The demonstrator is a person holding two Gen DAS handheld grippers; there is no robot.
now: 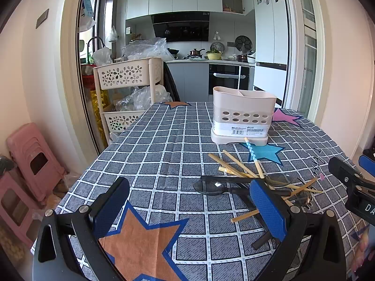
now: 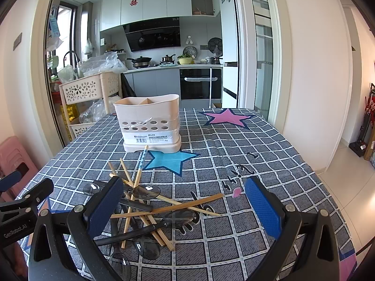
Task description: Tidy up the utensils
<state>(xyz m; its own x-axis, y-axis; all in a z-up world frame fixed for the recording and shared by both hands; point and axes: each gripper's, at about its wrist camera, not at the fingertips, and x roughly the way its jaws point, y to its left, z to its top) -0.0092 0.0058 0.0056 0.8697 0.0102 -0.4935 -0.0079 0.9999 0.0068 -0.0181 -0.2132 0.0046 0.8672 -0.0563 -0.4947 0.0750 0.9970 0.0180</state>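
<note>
A beige utensil holder (image 1: 242, 114) with two compartments stands upright on the checked tablecloth; it also shows in the right wrist view (image 2: 150, 121). In front of it lies a loose pile of wooden chopsticks (image 2: 168, 207) and dark plastic spoons (image 2: 145, 190), also in the left wrist view (image 1: 239, 164). One chopstick with a blue patterned end (image 2: 142, 158) points at the holder. My left gripper (image 1: 189, 201) is open and empty, left of the pile. My right gripper (image 2: 185, 205) is open and empty, with its left finger over the pile.
The table (image 2: 234, 140) carries a grey checked cloth with coloured stars. A beige basket trolley (image 1: 129, 75) and pink stools (image 1: 35, 161) stand left of the table. A kitchen lies behind. The right gripper's body (image 1: 351, 180) shows at the right edge of the left view.
</note>
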